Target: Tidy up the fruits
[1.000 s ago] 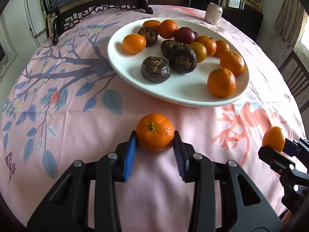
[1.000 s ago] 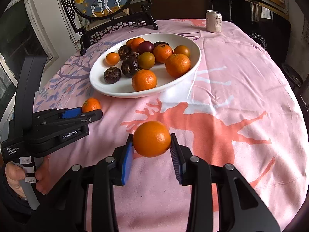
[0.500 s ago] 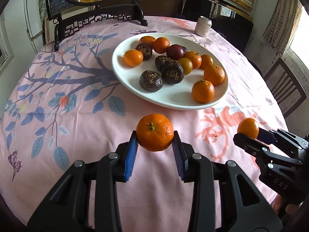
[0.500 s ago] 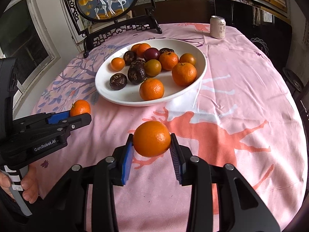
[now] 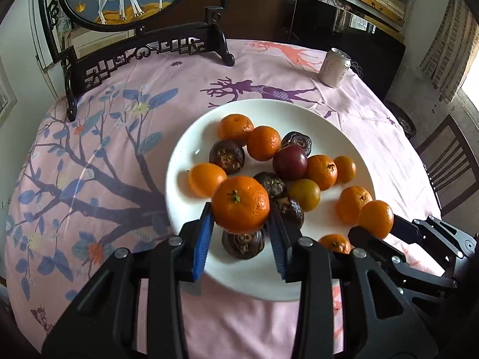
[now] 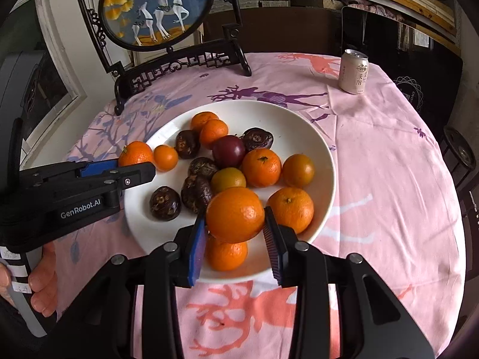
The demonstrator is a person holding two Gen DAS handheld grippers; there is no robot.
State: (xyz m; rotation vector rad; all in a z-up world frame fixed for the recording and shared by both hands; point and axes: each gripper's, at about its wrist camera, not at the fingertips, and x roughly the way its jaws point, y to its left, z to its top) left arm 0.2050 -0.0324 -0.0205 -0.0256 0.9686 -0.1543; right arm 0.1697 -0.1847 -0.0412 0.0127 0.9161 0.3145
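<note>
My left gripper (image 5: 241,209) is shut on a mandarin (image 5: 241,200) with a green stem, held above the near left part of the white plate (image 5: 299,113). Seen from the right wrist, the left gripper (image 6: 136,166) hangs over the plate's left rim with its mandarin (image 6: 136,153). My right gripper (image 6: 235,218) is shut on a second mandarin (image 6: 235,209) above the plate's (image 6: 284,119) near side; in the left wrist view the right gripper (image 5: 375,227) and its mandarin (image 5: 376,217) are at the plate's right edge. Several mandarins and dark wrinkled passion fruits lie on the plate.
A drink can (image 6: 354,71) stands at the far right of the pink tablecloth (image 6: 389,179). A black carved stand with a round deer picture (image 6: 155,9) rises behind the plate. A chair (image 5: 449,161) is off the table's right. A hand (image 6: 45,284) grips the left handle.
Both grippers have risen and moved forward with their mandarins, from over the tablecloth in front of the plate to over the plate itself. Both grips stay the same.
</note>
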